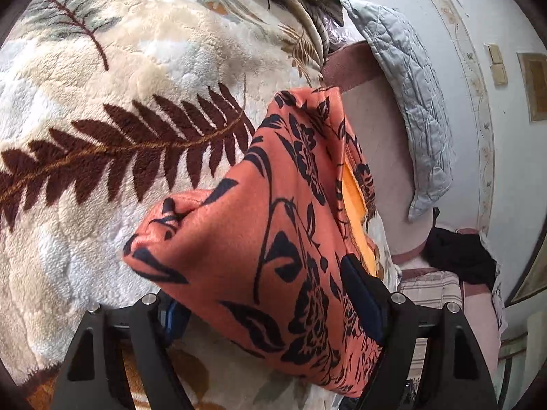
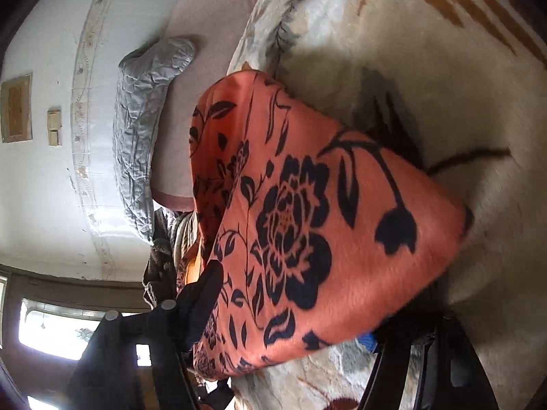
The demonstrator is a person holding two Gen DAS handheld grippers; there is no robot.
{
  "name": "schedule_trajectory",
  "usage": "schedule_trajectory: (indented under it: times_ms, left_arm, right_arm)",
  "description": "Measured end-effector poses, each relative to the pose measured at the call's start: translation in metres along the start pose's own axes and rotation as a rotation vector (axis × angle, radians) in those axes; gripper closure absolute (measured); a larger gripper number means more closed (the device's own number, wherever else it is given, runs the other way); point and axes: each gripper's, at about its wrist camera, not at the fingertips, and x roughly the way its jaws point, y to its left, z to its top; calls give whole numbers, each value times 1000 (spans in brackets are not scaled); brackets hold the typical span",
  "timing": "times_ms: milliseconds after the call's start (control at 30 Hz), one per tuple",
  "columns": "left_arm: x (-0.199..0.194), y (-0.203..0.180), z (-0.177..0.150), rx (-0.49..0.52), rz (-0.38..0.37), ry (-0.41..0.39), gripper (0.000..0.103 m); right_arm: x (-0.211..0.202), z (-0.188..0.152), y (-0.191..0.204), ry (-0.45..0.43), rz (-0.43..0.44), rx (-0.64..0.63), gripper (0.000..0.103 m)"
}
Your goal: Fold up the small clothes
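While both claws are clamped on it, the orange garment with a black floral print (image 1: 273,225) hangs folded over above the fleece blanket with a fern pattern (image 1: 112,109) that covers the bed. The left claw (image 1: 270,304) grips the cloth near its lower edge, one dark finger (image 1: 362,300) pressed against the outside at about 4 o'clock of the fabric, the other hidden beneath. The right claw (image 2: 290,317) pinches the same garment (image 2: 307,225) along its near edge, with a finger (image 2: 201,304) showing at 8 o'clock and the rest buried under the fabric. A yellow lining (image 1: 355,208) peeks out at an open seam. Behind, a grey quilted pillow (image 1: 407,102) leans on the pink headboard (image 1: 376,157) against the pale wall (image 1: 495,7).
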Motion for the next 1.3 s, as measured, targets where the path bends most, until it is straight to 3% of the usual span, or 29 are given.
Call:
schedule_trajectory:
  times_ms: [33, 67, 100, 133, 200, 300, 400, 467, 600, 667, 733, 800, 867, 967, 1033, 1067, 1100, 1133, 1233, 1300]
  left_arm:
    - [1, 0, 2, 9, 3, -16, 34]
    - [3, 0, 4, 28, 23, -23, 57]
    - [6, 0, 7, 44, 38, -15, 71]
    - [9, 3, 11, 40, 37, -8, 76]
    - [5, 1, 13, 48, 12, -17, 82]
    - [-13, -19, 8, 155, 8, -45, 84]
    - [-45, -25, -9, 209, -20, -42, 84]
    - [-66, -20, -24, 224, 17, -27, 84]
    - [-82, 12, -56, 244, 165, 86, 75]
    - [-89, 29, -66, 200, 168, 131, 69]
    - [-108, 32, -69, 197, 189, 108, 65]
    - [-132, 25, -72, 257, 204, 55, 65]
    - [-156, 10, -79, 343, 254, -18, 65]
    - [-182, -28, -91, 518, 293, -155, 65]
    - [-185, -57, -97, 615, 279, -208, 56]
    - [-183, -71, -102, 661, 267, -219, 45]
    - [-178, -82, -106, 701, 265, -222, 35]
    - [-170, -90, -109, 728, 279, -220, 32]
    - [-138, -95, -114, 760, 322, -152, 32]
    - [-109, -85, -118, 749, 402, -68, 32]
  right_arm:
    - [3, 5, 3, -14, -17, -20, 56]
    - [9, 8, 4, -17, -42, -30, 78]
    - [14, 11, 3, -14, -53, -23, 81]
    - [14, 11, 4, -30, -56, -19, 83]
    - [6, 7, 22, -73, -56, -101, 86]
    - [-19, -3, 51, -149, -14, -246, 87]
    - [-54, -21, 54, -189, 14, -294, 88]
    - [-76, -32, 46, -173, 28, -281, 88]
    - [-94, -57, 16, -47, -90, -290, 87]
    - [-91, -59, -5, 68, -145, -219, 81]
    - [-101, -57, -24, 107, -141, -141, 73]
    - [-125, -56, -32, 84, -113, -130, 67]
    - [-154, -58, -35, 24, -105, -157, 53]
    - [-197, -57, -27, -111, -102, -215, 53]
    - [-222, -58, -12, -241, -133, -290, 53]
    - [-229, -59, -3, -276, -123, -340, 53]
    - [-232, -60, 7, -282, -110, -380, 53]
    - [-230, -61, 16, -269, -102, -409, 53]
    - [-211, -66, 31, -211, -70, -439, 57]
    - [-186, -70, 30, -145, -71, -416, 60]
